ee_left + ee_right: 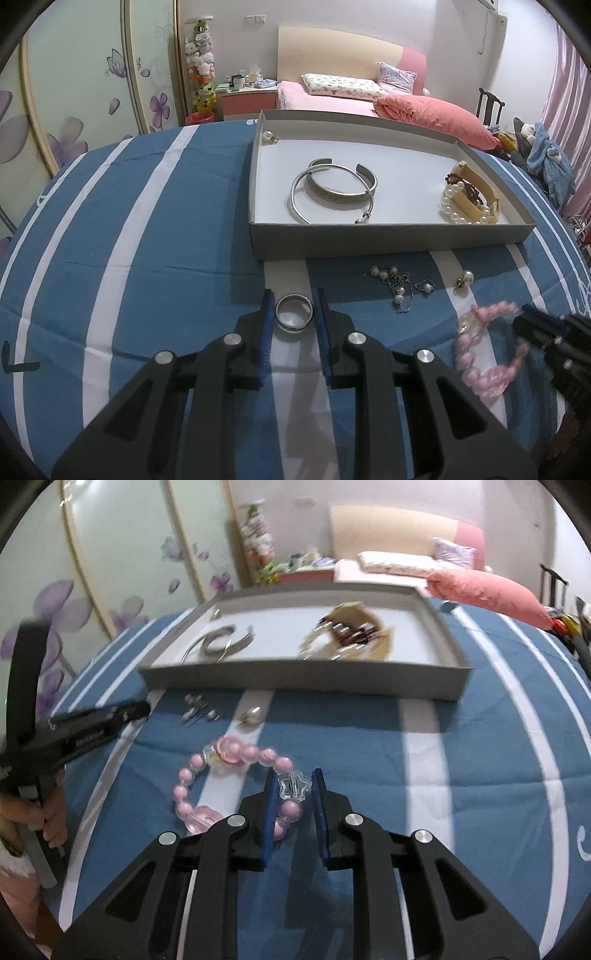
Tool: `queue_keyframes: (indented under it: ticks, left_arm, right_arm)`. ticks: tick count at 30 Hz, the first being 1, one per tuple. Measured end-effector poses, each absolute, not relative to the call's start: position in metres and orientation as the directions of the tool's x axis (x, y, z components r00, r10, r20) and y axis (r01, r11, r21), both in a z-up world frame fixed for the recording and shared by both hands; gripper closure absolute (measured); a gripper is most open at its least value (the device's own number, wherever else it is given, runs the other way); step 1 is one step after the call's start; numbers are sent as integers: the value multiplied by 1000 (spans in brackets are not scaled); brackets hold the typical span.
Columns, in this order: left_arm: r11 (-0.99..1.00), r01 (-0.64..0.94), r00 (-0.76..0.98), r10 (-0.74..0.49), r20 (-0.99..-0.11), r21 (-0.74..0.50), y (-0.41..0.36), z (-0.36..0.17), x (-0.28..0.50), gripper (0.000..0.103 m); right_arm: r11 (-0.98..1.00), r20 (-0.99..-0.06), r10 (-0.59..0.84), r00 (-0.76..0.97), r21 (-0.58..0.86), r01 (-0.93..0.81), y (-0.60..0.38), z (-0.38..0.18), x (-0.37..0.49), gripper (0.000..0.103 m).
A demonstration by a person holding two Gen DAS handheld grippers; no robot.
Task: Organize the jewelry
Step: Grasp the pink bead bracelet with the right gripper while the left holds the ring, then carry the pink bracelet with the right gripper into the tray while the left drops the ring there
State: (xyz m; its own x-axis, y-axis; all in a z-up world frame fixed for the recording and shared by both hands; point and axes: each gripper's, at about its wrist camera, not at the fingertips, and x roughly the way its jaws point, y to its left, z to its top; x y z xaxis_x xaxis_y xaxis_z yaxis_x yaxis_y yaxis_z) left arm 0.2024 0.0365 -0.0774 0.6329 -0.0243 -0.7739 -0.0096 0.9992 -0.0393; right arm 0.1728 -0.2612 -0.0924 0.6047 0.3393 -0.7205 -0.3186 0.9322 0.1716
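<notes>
My left gripper (294, 310) is shut on a dark metal ring (294, 327), which rests on the blue and white striped cloth (147, 258) in front of the grey box (369, 243). In the right wrist view, my right gripper (294, 794) has its blue pads against the clear star bead (293, 786) of a pink bead bracelet (184, 775). The rest of the bracelet loops out to the left on the cloth. The left wrist view shows the same bracelet (480, 354) blurred at the far right, beside the right gripper's tip (524, 319).
The box holds two silver bangles (332, 192), pearl strands on a cream piece (469, 199) and a pearl earring (269, 136) in its far left corner. A pearl chain (399, 286) and a pearl earring (466, 278) lie on the cloth. A bed stands behind.
</notes>
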Motion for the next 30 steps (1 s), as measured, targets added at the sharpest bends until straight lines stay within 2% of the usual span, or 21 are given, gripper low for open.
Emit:
queue_keyframes:
  ticks: [11, 30]
  left_arm:
    - [999, 2, 639, -33, -768, -41, 33, -74, 201, 81]
    - [998, 44, 704, -60, -707, -41, 15, -53, 193, 81]
  right_arm:
    - [930, -547, 365, 753, 242, -275, -295, -47, 164, 84]
    - [905, -420, 401, 814, 317, -282, -303, -29, 158, 84]
